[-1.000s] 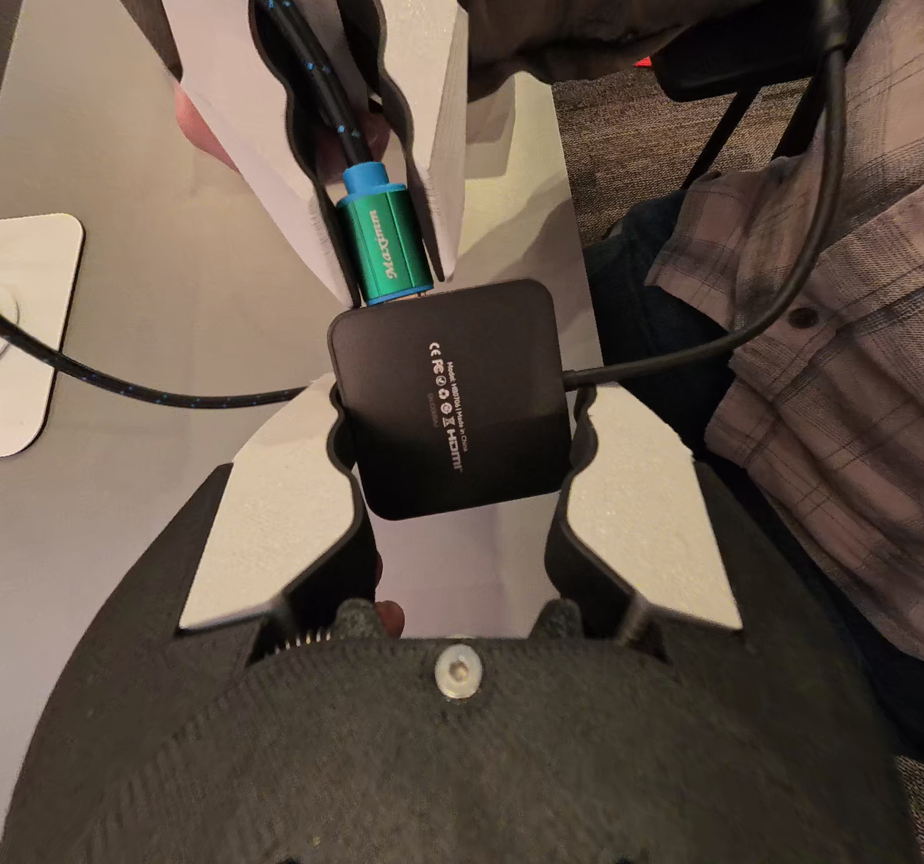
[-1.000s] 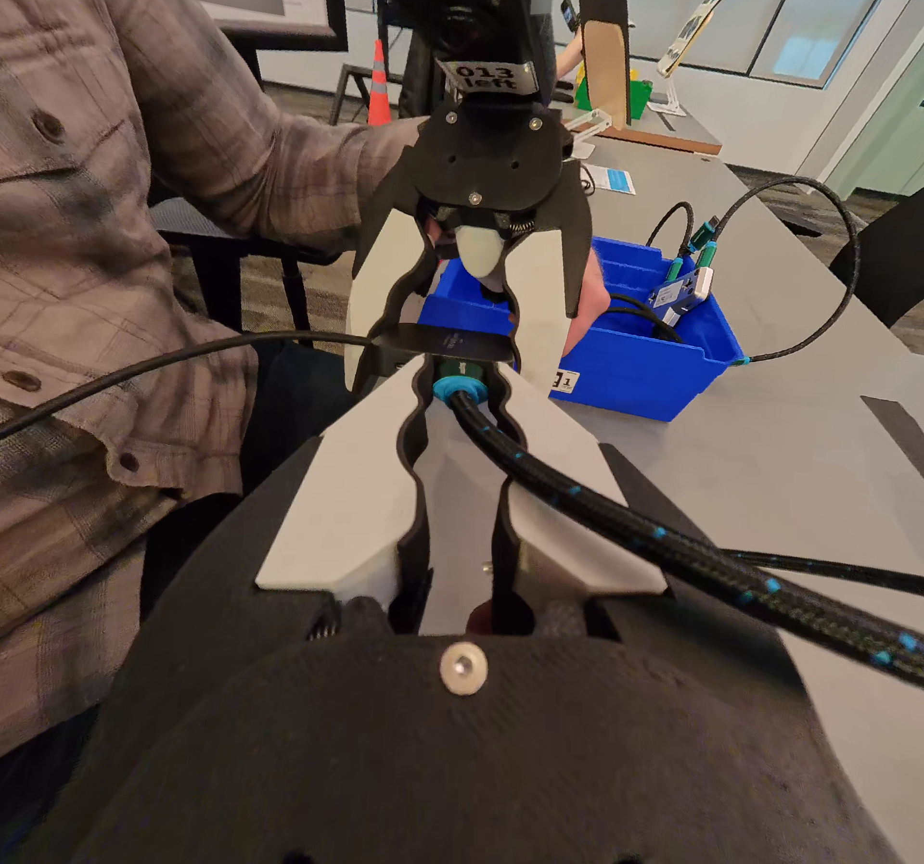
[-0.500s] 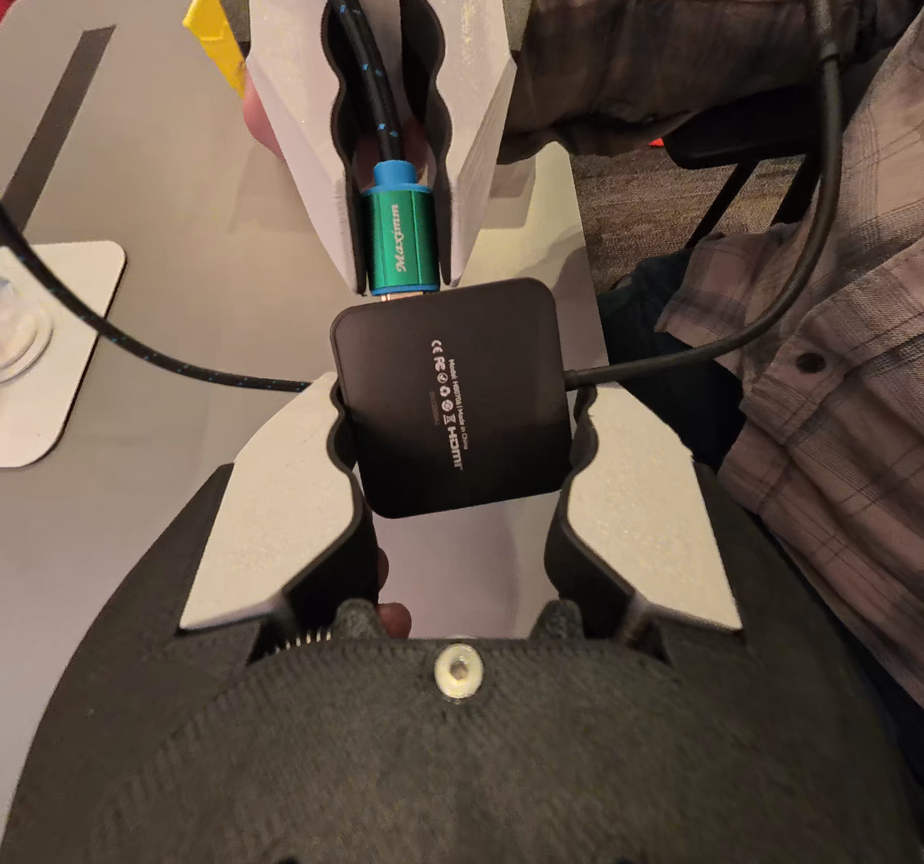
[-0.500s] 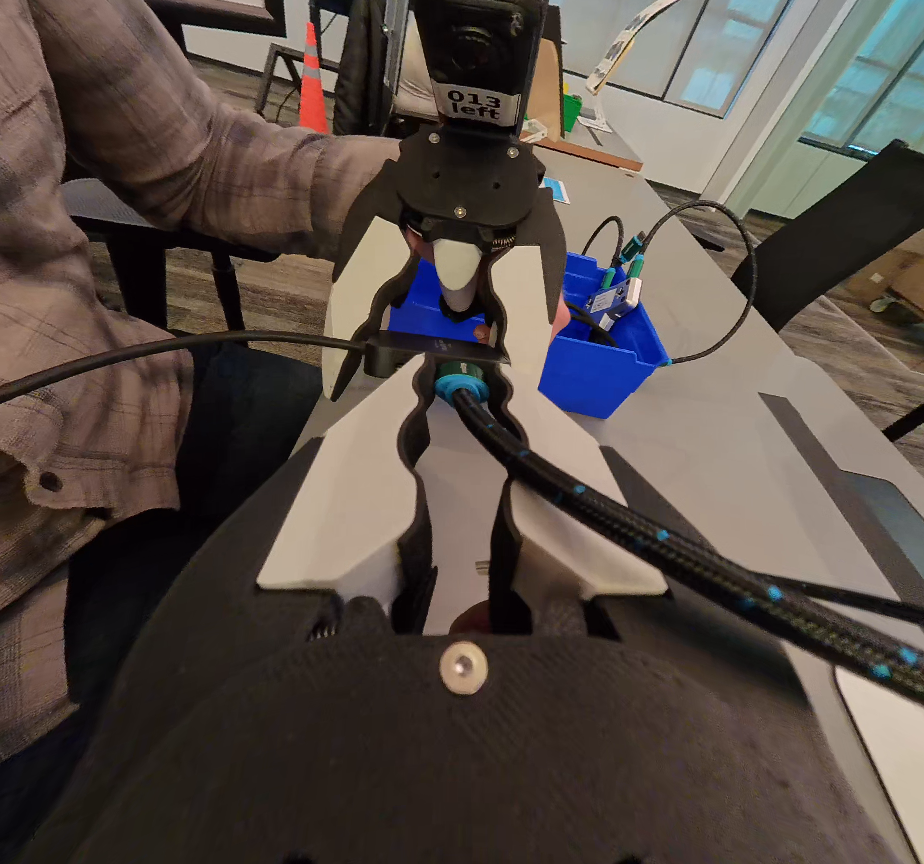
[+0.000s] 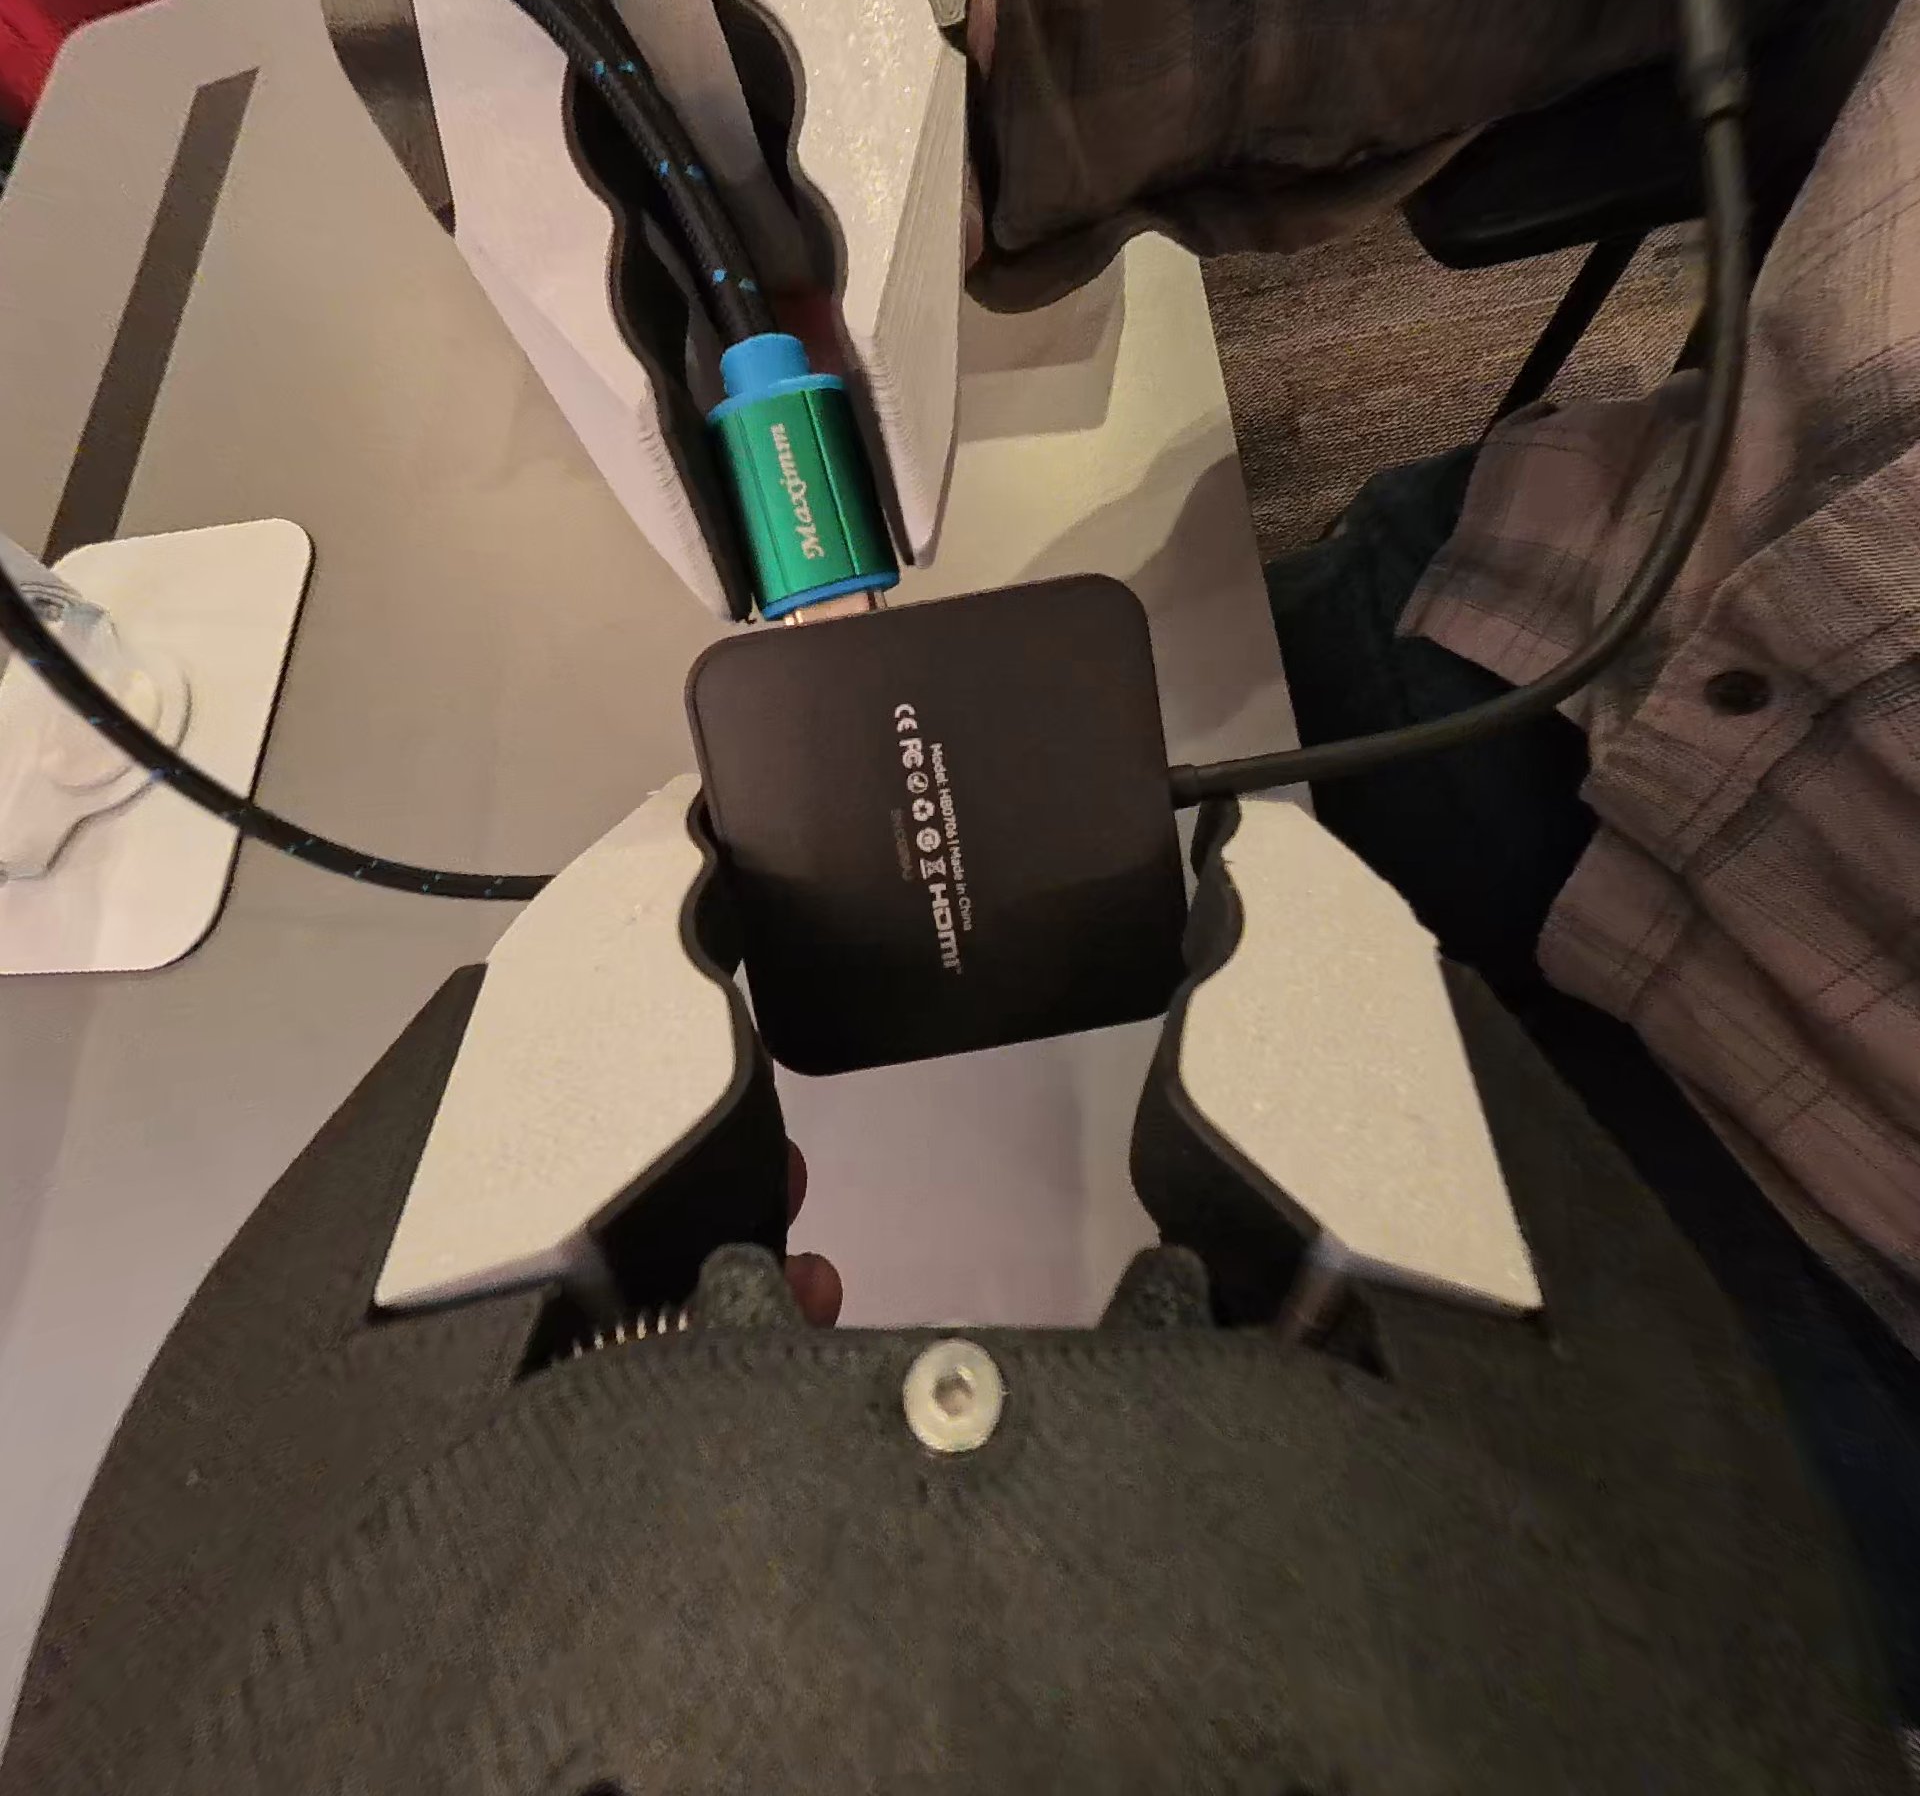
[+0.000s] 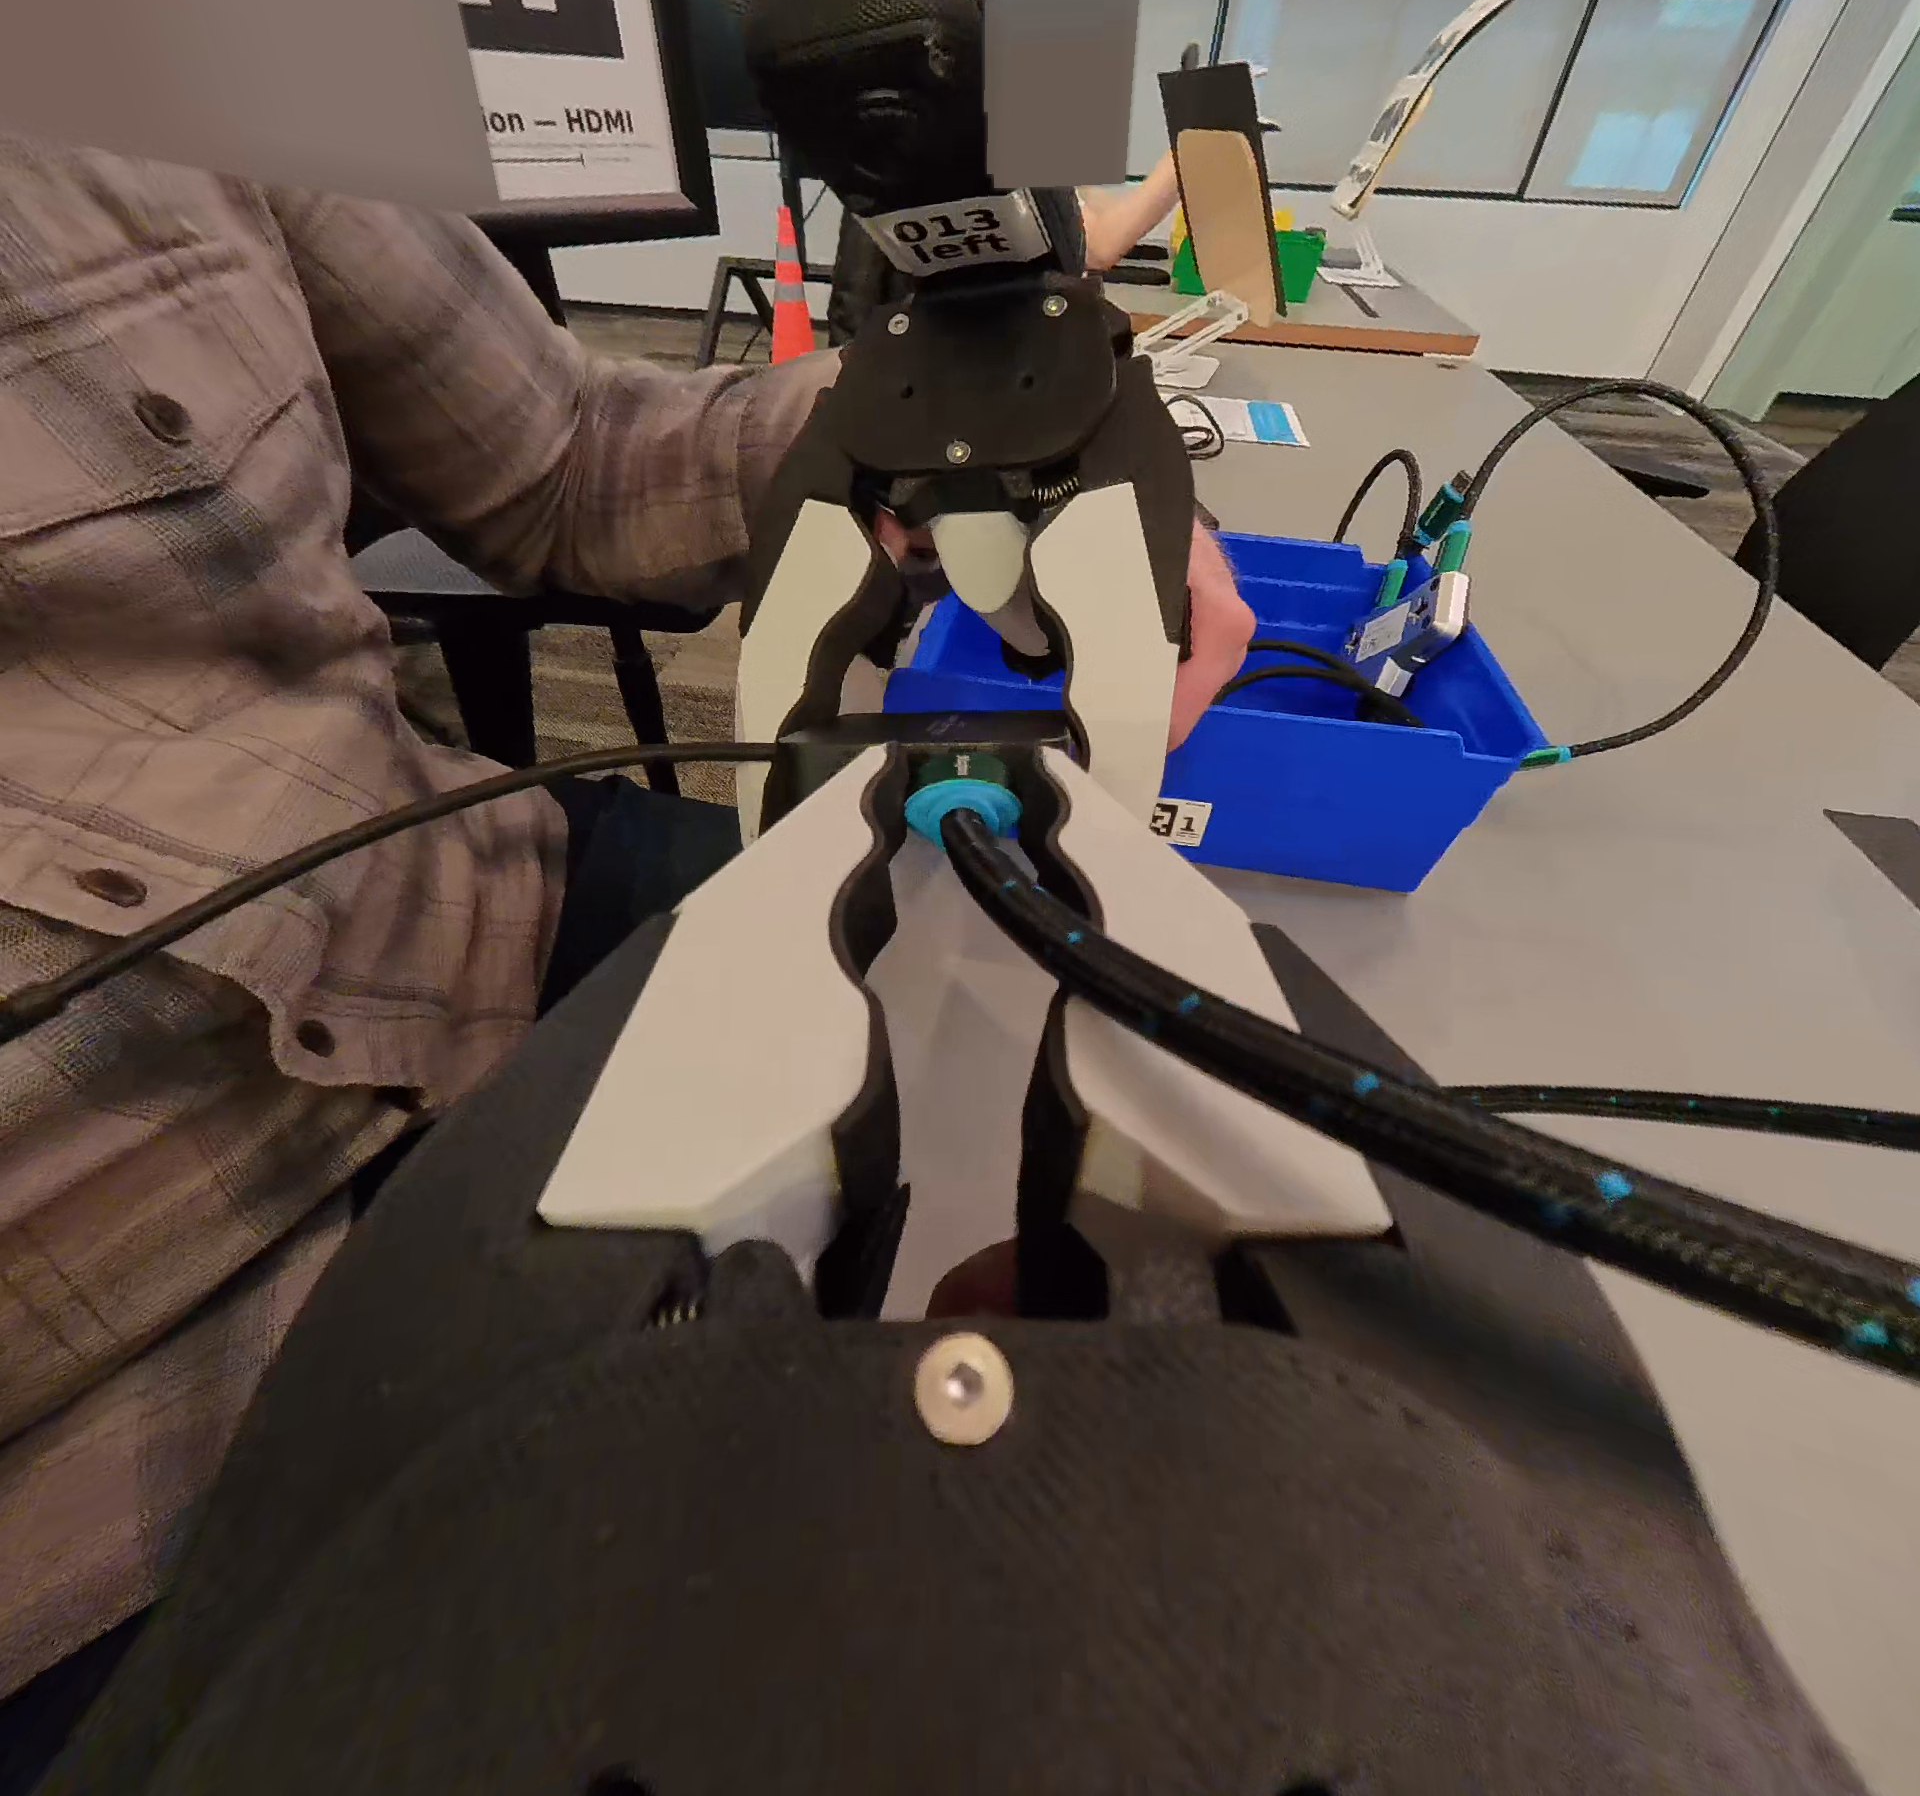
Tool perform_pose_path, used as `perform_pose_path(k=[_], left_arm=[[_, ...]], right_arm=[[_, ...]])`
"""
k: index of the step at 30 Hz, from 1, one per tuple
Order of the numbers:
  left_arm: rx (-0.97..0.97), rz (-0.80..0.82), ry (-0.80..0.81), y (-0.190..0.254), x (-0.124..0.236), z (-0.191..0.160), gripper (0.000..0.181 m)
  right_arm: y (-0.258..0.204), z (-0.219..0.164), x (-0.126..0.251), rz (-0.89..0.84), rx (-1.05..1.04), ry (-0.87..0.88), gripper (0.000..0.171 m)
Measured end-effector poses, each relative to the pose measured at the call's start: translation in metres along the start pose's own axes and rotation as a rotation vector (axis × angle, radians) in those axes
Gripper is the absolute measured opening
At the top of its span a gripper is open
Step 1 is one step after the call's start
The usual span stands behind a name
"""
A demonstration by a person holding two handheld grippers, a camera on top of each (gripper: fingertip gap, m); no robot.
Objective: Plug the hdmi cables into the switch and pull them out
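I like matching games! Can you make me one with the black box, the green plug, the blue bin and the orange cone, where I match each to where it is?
Things:
1. black switch box
2. green plug
3. blue bin
4. orange cone

Places:
A. on the floor, far behind the table
B. gripped between the left gripper's fingers
C. sitting on the grey table with cables inside
D. gripped between the right gripper's fingers, its tip at the box's edge

Pairs: 1-B, 2-D, 3-C, 4-A
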State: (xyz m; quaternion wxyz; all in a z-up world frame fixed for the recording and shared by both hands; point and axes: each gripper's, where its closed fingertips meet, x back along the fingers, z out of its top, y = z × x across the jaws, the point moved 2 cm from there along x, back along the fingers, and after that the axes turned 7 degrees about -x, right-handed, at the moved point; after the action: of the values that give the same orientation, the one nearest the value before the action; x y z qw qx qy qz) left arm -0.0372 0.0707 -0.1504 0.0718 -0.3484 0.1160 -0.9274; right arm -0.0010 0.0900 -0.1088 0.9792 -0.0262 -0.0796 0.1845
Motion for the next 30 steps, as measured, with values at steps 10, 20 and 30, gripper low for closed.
perform_pose_path(k=[10,20,30], left_arm=[[0.105,0.082,-0.039,-0.021,0.021,-0.021,0.084],[0.07,0.138,-0.084,-0.028,0.025,-0.026,0.084],[0.049,0.163,-0.082,-0.029,0.037,-0.023,0.084]], right_arm=[[0.024,0.015,0.036,-0.272,0.077,-0.008,0.019],[0.029,0.012,0.053,-0.39,0.074,-0.205,0.019],[0.032,0.04,0.181,-0.652,-0.041,-0.299,0.019]])
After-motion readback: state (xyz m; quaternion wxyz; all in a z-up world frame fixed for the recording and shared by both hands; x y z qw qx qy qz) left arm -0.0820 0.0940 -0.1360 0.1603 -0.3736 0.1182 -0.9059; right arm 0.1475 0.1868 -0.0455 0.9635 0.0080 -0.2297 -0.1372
